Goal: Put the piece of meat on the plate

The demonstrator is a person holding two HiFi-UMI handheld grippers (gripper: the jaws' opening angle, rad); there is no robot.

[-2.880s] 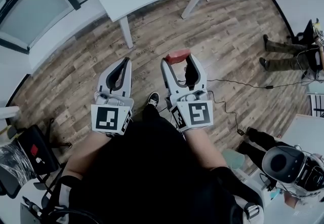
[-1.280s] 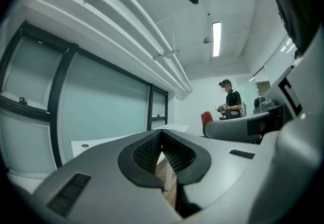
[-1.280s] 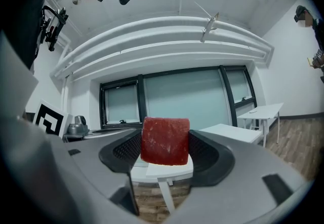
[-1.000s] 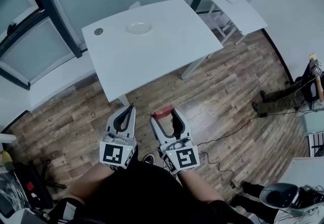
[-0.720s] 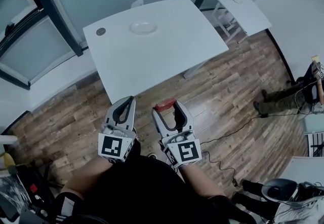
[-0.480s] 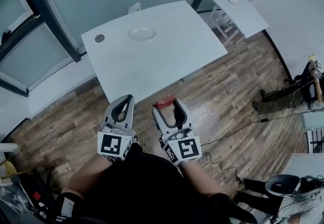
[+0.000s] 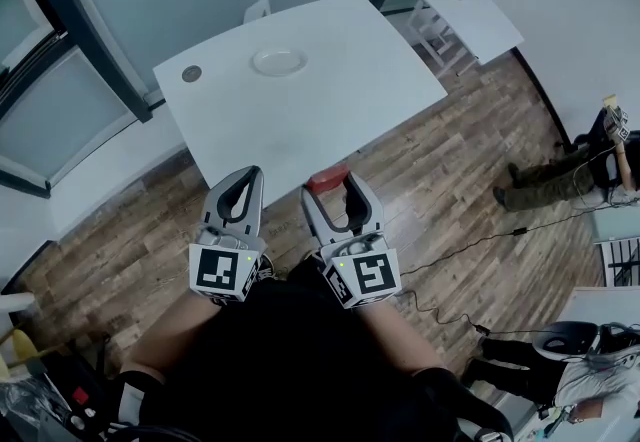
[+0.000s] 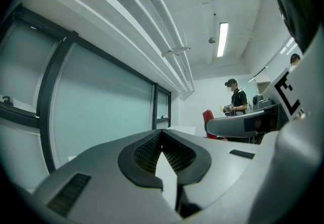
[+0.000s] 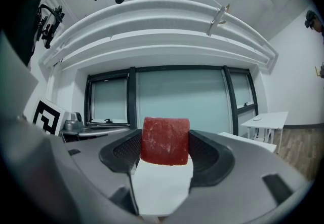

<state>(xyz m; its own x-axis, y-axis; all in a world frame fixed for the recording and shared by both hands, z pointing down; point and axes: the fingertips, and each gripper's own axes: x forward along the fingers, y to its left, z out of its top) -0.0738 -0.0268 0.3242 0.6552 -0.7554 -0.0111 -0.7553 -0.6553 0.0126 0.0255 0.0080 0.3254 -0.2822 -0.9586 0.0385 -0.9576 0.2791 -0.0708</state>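
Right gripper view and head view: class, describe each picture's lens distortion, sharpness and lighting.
Right gripper view: ceiling beams bow into arcs, corners go black, the piece of meat is sharp. Head view: wide-angle bending toward the edges, table evenly lit, plate small but distinct.

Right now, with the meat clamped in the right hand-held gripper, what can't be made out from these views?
Plate: head view only, too small to tell whether anything lies on it; neither gripper view shows it.
Round dark thing near a corner of the table: head view, too small to name.
Meat flanks: right gripper view, covered by the pads of the right hand-held gripper.
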